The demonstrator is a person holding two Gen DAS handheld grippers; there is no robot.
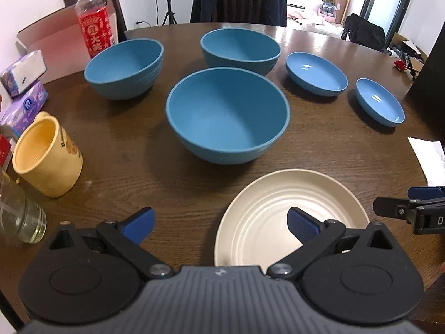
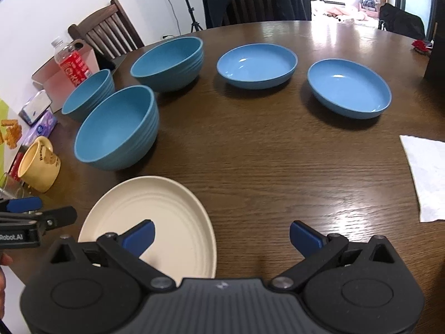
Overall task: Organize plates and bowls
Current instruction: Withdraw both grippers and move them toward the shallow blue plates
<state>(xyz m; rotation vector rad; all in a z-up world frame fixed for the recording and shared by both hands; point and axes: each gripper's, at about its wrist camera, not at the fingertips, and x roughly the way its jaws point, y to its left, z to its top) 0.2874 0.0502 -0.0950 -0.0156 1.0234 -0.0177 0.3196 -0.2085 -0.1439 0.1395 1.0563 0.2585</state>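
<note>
Both hand-held grippers, left (image 1: 221,226) and right (image 2: 222,235), hung released and empty over the cream plate (image 1: 267,208) at the counter (image 2: 278,150) edge. Three deep blue bowls (image 1: 228,114) and two shallow ones (image 2: 257,65) sat unstacked behind, grouped by type, probably ready for nesting.

We're seeing daylight pouring in from the doorway (image 1: 319,2), glaring off the far worktop (image 2: 347,39); bowls are casting soft shadows, and the fisheye is bending and darkening every edge.

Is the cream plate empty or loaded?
Empty. The cream plate lies flat on the table with only its bare ridged face showing; nothing sits on it.
</note>
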